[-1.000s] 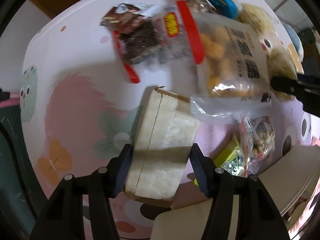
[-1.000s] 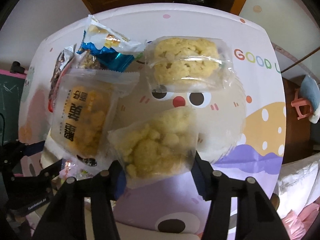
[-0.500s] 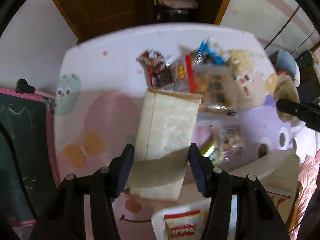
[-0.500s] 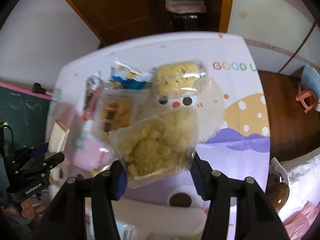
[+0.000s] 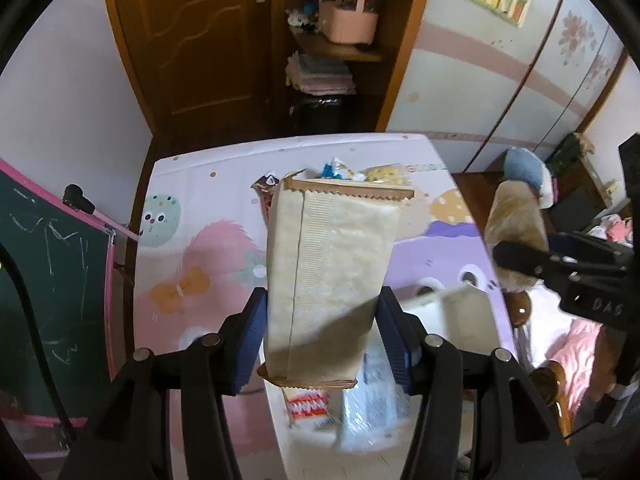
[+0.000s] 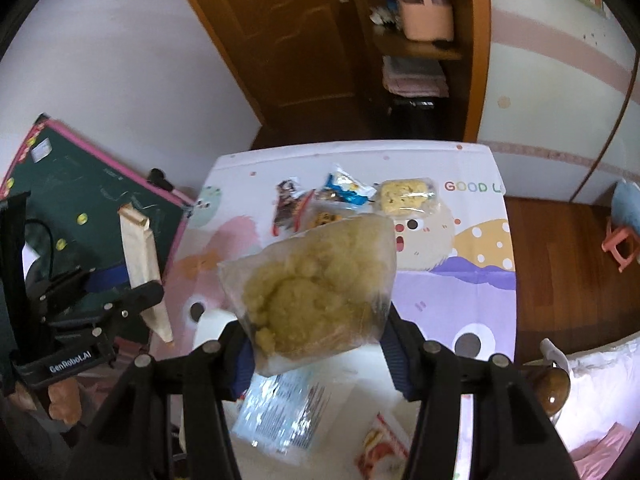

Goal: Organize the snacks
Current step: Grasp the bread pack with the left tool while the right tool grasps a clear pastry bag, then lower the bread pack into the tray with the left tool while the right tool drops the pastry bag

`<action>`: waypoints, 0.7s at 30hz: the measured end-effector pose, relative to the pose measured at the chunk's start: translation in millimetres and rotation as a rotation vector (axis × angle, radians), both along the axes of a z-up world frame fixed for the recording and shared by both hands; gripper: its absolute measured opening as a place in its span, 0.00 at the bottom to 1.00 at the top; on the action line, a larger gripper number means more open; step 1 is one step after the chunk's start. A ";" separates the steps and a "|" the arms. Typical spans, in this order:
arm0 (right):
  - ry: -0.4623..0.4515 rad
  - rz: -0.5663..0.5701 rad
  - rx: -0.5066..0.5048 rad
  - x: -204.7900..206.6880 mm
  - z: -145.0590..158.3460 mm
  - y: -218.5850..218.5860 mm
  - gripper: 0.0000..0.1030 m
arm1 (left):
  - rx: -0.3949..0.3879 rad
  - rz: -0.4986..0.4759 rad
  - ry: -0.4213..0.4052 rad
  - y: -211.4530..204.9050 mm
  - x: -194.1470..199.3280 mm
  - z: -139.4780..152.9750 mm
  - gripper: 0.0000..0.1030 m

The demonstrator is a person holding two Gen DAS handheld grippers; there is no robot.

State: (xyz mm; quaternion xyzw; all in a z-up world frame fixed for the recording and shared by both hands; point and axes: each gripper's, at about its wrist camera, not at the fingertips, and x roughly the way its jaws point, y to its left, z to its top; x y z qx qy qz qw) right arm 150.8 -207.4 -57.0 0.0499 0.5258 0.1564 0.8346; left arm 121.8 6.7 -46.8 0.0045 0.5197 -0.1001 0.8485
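In my left gripper I hold the beige cracker packet — its blue fingers press on both long sides of the lower end, and the packet stands up away from the camera, its brown crimped edge on top. The jaws have just been closing a little, with the packet between them. In my right gripper I hold the clear bag of yellow puffed snack; the fingers clamp the bottom of the bag, which leans up and a little to the right.

Both packets hang above the desk with the cartoon cloth. On the far part of the desk, beyond the bag, lies the rest of the pile: a blue-white packet, a dark packet with a red strip and another clear pack of yellow snack — this one just beside the words "GOOD". Nearer than the bag, under my fingers, sits a white bin with a silvery packet and a red-white packet inside.
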 end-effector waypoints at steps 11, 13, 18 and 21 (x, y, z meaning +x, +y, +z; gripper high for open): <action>0.002 0.060 -0.054 -87.5 3.8 6.8 0.53 | -0.044 -0.018 0.035 -15.2 -86.5 4.3 0.51; 0.007 0.067 -0.062 -97.5 1.7 8.3 0.53 | -0.048 -0.019 0.048 -18.1 -94.3 0.3 0.51; 0.009 0.077 -0.085 -118.7 1.3 9.2 0.54 | -0.033 -0.020 0.063 -26.5 -111.8 -7.1 0.51; 0.011 0.084 -0.093 -128.0 2.3 9.8 0.54 | -0.034 -0.023 0.072 -29.0 -117.3 -10.4 0.51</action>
